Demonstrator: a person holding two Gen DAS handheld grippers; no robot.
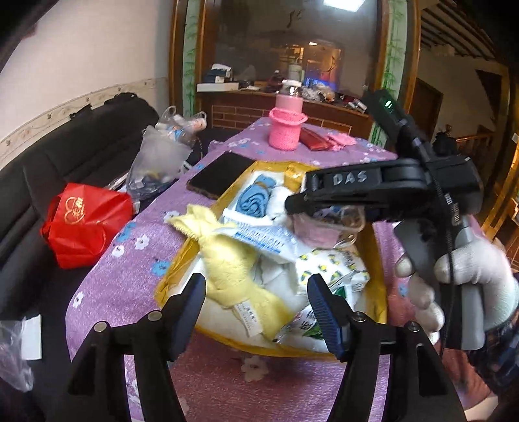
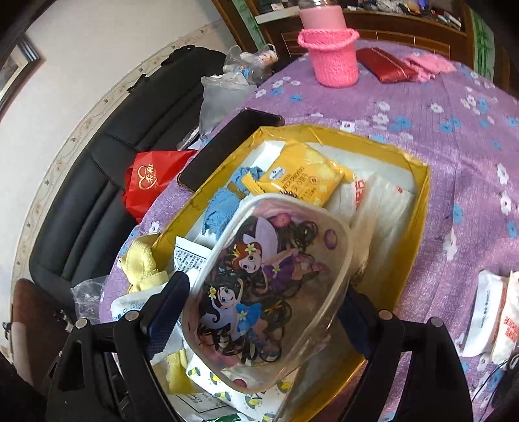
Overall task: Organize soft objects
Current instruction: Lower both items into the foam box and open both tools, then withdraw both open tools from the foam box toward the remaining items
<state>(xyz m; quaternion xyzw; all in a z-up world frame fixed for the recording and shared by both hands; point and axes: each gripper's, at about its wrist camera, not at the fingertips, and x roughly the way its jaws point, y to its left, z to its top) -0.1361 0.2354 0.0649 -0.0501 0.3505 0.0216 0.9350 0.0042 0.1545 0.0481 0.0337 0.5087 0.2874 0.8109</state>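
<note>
The right gripper (image 2: 259,311) grips a clear pouch (image 2: 269,282) over the box (image 2: 418,207). The left gripper (image 1: 256,305) hangs open and empty above a yellow towel (image 1: 233,269)

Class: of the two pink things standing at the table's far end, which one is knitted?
The lower pink basket; its looped yarn shows, while the pink bottle behind it is smooth.
</note>
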